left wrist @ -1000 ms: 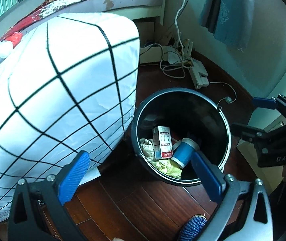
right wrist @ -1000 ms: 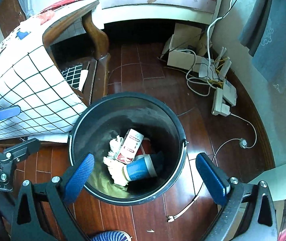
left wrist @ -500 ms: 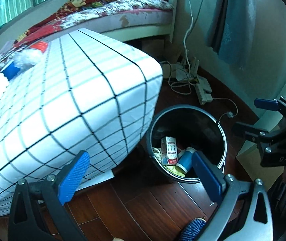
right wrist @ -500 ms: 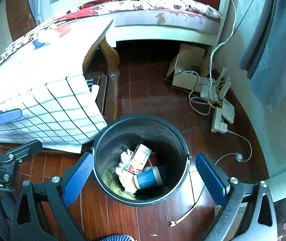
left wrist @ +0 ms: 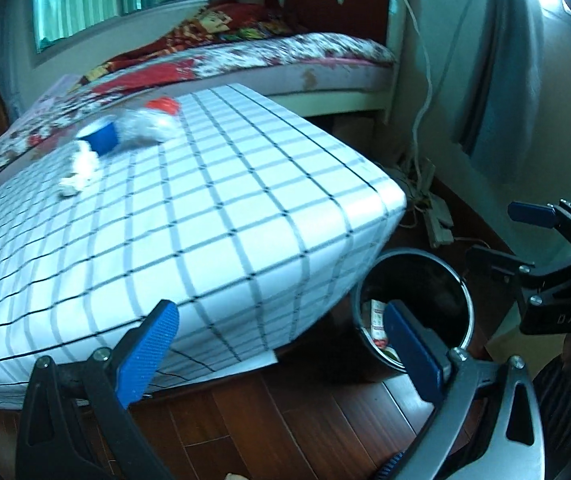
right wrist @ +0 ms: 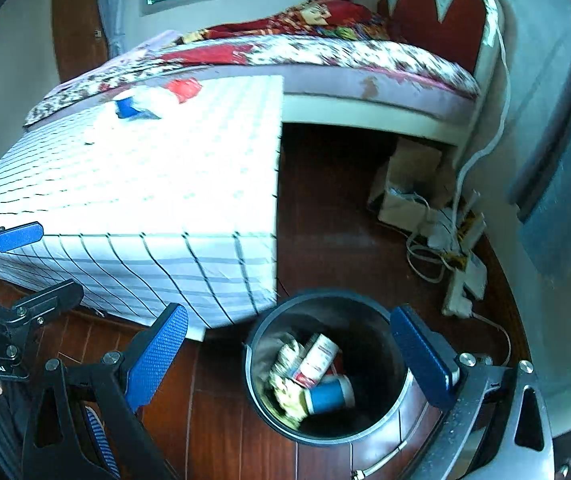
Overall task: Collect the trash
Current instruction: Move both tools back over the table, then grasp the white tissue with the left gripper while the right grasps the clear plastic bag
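A black round trash bin (right wrist: 365,312) stands on the wood floor beside a table draped in a white checked cloth (left wrist: 205,208). Inside the bin lie a blue cup (right wrist: 329,394), a red-and-white carton (right wrist: 315,360) and crumpled paper (right wrist: 285,376). On the tabletop, far side, sit a blue cup (left wrist: 101,136), a clear plastic wad (left wrist: 145,128), a red wrapper (left wrist: 163,105) and white crumpled tissue (left wrist: 81,168). My left gripper (left wrist: 281,354) hangs open and empty above the table's near corner. My right gripper (right wrist: 285,356) is open and empty above the bin.
A bed (right wrist: 325,60) with a floral cover and red headboard (left wrist: 333,4) runs behind the table. Power strips and tangled cables (right wrist: 453,256) lie on the floor by the wall, next to a cardboard box (right wrist: 409,184). A blue curtain (right wrist: 553,208) hangs at right.
Both grippers have risen and tilted up from the bin, so the tabletop and its trash have come into view. The bin now looks smaller and lower in both views.
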{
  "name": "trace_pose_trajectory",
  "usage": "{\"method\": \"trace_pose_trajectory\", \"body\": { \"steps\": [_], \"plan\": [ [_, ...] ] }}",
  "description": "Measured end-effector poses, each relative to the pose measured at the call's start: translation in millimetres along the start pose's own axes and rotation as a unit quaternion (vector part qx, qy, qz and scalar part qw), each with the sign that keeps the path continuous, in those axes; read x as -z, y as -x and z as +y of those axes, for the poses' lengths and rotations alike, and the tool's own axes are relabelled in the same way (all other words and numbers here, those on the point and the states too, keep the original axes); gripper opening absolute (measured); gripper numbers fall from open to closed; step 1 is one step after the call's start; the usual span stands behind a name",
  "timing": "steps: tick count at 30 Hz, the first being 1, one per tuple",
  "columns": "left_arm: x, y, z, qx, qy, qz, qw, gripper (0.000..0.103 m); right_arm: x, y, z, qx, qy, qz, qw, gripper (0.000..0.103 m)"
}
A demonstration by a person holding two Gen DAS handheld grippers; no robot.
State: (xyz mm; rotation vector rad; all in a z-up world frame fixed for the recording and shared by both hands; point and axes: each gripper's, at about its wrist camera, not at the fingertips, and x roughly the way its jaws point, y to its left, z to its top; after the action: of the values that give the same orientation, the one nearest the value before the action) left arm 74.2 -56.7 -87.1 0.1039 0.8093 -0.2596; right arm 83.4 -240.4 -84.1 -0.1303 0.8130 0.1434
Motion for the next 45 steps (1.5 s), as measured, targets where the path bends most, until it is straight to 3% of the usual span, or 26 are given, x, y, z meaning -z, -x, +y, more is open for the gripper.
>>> {"method": "trace_pose_trajectory", "body": {
  "steps": [9, 19, 20, 23, 28, 35, 40, 45],
  "plan": [
    [-4, 16, 74, -0.057, 0.047, -0.012, 0.9972, 0.102, -54, -12, 55, -0.046, 0.027, -0.028, 0.998, 0.102],
    [-37, 14, 148, -0.098, 0.086, -0.019, 0.9912, 0.101, -131, -52, 107, -0.084, 0.072, -0.052, 0.993, 0.102],
    [-42, 10, 156, -0.101, 0.091, -0.019, 0.9905, 0.1, -142, -62, 110, -0.091, 0.072, -0.049, 0.992, 0.102],
    [-56, -7, 177, -0.092, 0.102, -0.015, 0.9904, 0.084, -162, -83, 117, -0.092, 0.076, -0.038, 0.992, 0.102],
    [-78, -45, 201, -0.103, 0.103, -0.01, 0.9893, 0.082, -195, -127, 133, -0.106, 0.091, -0.033, 0.99, 0.102],
    [-107, -100, 240, -0.1, 0.12, -0.008, 0.9877, 0.076, -239, -191, 154, -0.132, 0.103, -0.026, 0.985, 0.091],
    [-116, -135, 254, -0.089, 0.127, 0.016, 0.9878, 0.069, -254, -231, 176, -0.137, 0.119, -0.006, 0.983, 0.087],
    [-123, -151, 256, -0.082, 0.12, 0.026, 0.989, 0.064, -257, -255, 187, -0.136, 0.118, 0.014, 0.983, 0.073]
  ]
}}
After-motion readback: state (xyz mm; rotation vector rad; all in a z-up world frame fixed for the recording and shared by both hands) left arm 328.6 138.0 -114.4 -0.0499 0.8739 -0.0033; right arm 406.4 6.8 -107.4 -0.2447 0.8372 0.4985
